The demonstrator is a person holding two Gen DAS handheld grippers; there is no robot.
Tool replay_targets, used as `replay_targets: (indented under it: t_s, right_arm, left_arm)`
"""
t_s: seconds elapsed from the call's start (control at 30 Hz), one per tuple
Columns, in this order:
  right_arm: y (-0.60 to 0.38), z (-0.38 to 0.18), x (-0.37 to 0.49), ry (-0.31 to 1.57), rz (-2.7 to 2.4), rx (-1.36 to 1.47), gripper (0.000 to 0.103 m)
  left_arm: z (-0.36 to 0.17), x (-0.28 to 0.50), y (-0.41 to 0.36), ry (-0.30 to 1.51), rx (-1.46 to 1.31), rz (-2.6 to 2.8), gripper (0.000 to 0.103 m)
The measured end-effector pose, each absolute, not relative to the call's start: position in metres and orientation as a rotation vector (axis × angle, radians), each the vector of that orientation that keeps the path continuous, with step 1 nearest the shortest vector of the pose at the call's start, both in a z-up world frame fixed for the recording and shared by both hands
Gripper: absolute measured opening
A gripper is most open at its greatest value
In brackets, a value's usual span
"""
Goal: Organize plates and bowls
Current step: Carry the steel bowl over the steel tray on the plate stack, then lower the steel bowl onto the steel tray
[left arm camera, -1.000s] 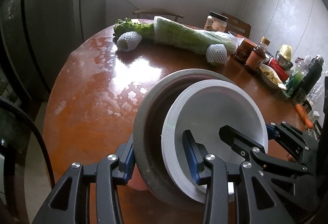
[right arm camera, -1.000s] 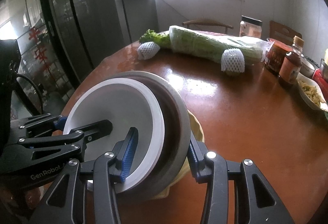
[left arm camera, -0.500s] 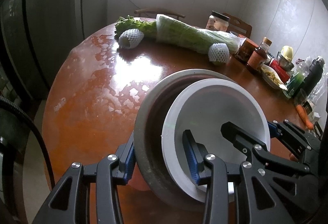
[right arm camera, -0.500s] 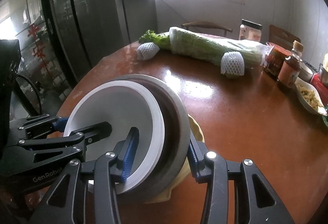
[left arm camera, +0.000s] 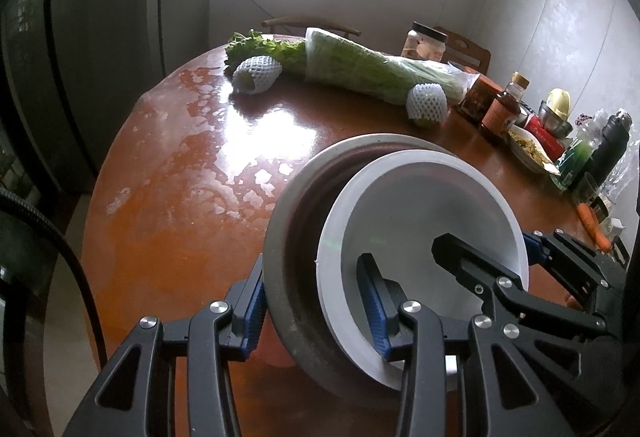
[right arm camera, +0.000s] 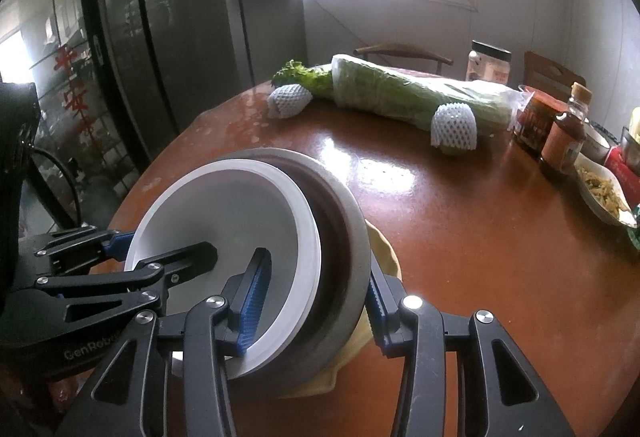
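Hidden or unclear: the near rims of the stacked dishes are cut off behind the claw linkages in both wrist views. Under the stack, a yellow item point(right arm camera: 380, 249) shows only as a sliver at the right edge; whether it is a plate or a cloth cannot be told. Whether the stack rests on the desk point(left arm camera: 180, 197) or is lifted clear of it cannot be told. The jars and bottles at the far right desk edge are too small to identify.

Stack: a white bowl point(left arm camera: 424, 221) sits tilted inside a grey bowl point(left arm camera: 292, 221), at the near edge of the round brown desk.

Left claw point(left arm camera: 316, 305): partly open and clamped on the stack's left rim. One blue pad presses the grey bowl's outer wall; the other lies inside the white bowl.

Right claw point(right arm camera: 316, 301): partly open and clamped on the stack's right rim, one pad inside the white bowl, the other on the grey bowl's outer wall, beside the yellow item.

Far side of desk: bagged greens point(right arm camera: 408, 93) with two foam-netted fruits point(right arm camera: 454, 131), well apart from the stack.
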State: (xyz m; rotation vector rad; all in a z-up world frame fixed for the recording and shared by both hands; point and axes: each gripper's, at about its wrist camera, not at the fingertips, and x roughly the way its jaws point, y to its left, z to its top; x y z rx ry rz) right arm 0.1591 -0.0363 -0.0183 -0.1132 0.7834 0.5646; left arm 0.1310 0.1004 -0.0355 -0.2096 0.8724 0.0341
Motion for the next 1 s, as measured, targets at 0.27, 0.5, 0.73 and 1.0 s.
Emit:
replay_targets:
  t_s: [0.27, 0.5, 0.73, 1.0]
  right_arm:
    - [-0.0363, -0.0171, 0.1596, 0.785, 0.566, -0.109, 0.047]
    - [-0.0363, -0.0160, 0.1588, 0.789, 0.562, -0.108, 0.048]
    - [-0.0371, -0.0159, 0.1589, 0.790, 0.556, -0.111, 0.048]
    - [-0.0374, -0.0151, 0.1579, 0.788, 0.556, -0.114, 0.048]
  left_arm:
    - [-0.0352, 0.1309, 0.1011, 0.872, -0.211, 0.033, 0.043]
    - [-0.0350, 0.1288, 0.1024, 0.871, -0.222, 0.027, 0.043]
    - [-0.0327, 0.1265, 0.1055, 0.858, -0.233, 0.026, 0.046]
    - [-0.0282, 0.1231, 0.1089, 0.843, -0.244, 0.026, 0.049]
